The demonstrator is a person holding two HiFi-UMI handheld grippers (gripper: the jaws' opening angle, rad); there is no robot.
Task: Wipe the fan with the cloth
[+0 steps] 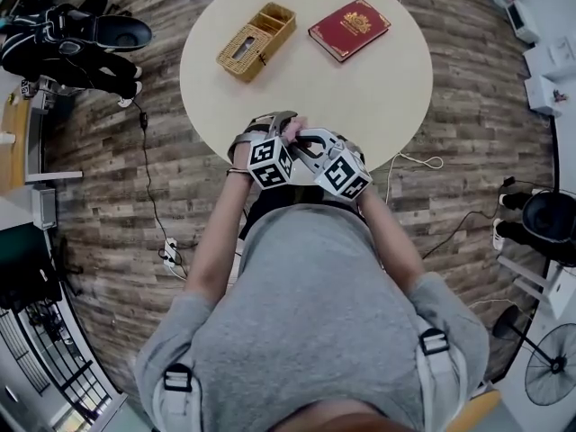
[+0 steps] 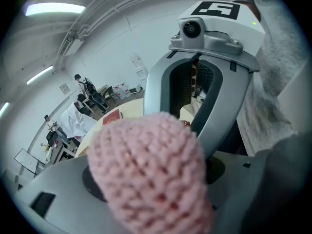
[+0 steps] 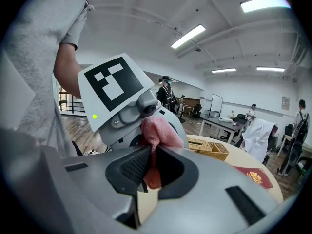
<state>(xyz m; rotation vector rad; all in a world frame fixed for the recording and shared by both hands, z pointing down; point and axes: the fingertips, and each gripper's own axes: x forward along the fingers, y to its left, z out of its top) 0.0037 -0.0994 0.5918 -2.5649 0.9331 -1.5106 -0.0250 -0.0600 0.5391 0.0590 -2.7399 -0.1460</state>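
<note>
Nothing on the fan [image 1: 551,374] has been wiped yet, by my reckoning. It stands on the floor well off to the right of my fingers and behind them, and neither gripper is anywhere near it.

What I do have is the cloth [image 2: 151,174]. My left gripper [image 3: 157,123] is clamped on the pink knitted lump, which bulges out right past its tips. My right gripper [image 2: 181,112] faces the left one tip to tip, and a tail of the same cloth hangs down inside its jaws. Those jaws stand narrowly apart: the cloth lies against one ribbed pad, with dark space showing on the other side, so I judge it loosely around the cloth and not pinching it.

Both grippers sit close together at the near edge of the round table [image 1: 378,88]. Ahead of the fingers on the tabletop, well apart from them, are a wicker basket [image 1: 256,40] and a red book [image 1: 349,28]; neither matters for this job.

So the cloth is in hand, and that is all that is done. Left to do: settle the grip in one gripper, turn away from the table, carry the cloth to the fan and rub it over the round wire guard. I cannot tell from here how dusty it is.
</note>
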